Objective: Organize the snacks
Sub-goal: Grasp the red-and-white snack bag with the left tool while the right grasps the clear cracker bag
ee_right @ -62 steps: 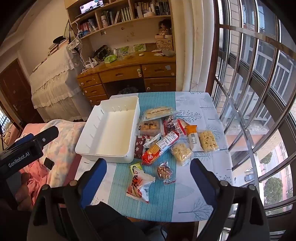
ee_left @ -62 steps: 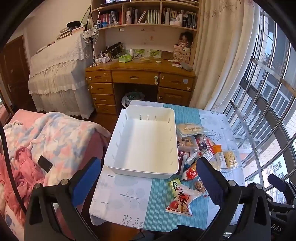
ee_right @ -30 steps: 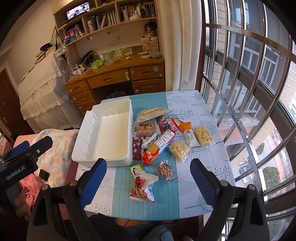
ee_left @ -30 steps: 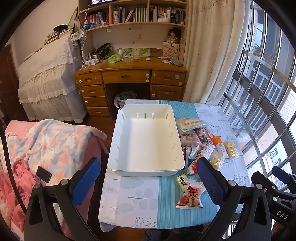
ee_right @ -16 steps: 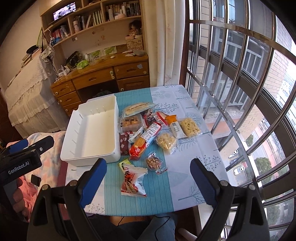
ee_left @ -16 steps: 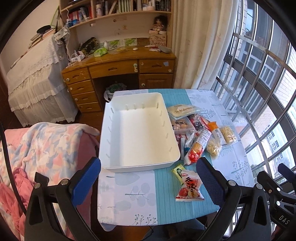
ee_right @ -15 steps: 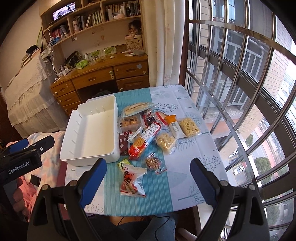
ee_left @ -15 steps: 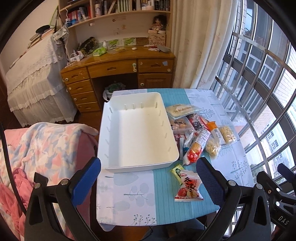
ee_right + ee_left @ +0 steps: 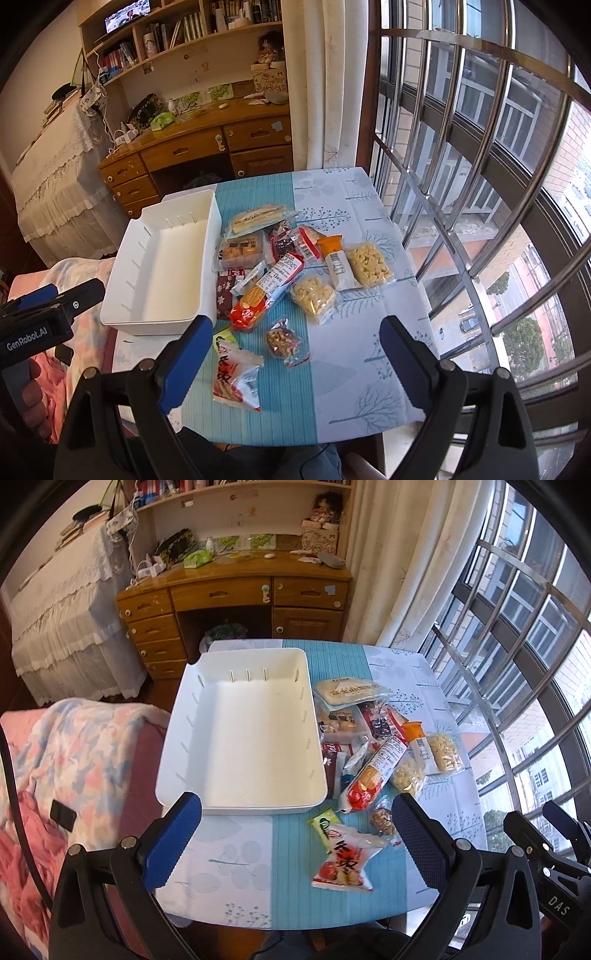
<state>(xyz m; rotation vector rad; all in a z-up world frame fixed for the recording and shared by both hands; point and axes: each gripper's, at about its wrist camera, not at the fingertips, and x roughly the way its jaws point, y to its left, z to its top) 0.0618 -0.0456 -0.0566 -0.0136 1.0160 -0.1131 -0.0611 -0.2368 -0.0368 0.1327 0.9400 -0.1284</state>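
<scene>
An empty white bin sits on the left half of a small table. To its right lies a heap of snack packets. A red-and-white bag and a small nut packet lie nearest me. My left gripper hangs open above the table's near edge, with nothing between its blue pads. My right gripper is open too, above the near snacks, and holds nothing.
The table wears a blue and white cloth. A pink blanket-covered seat is at the left, barred windows at the right. A wooden desk with shelves stands beyond the table.
Both views have shifted closer to the table and tilted further down. The bin and the snacks lie as before, and both grippers have stayed open.
</scene>
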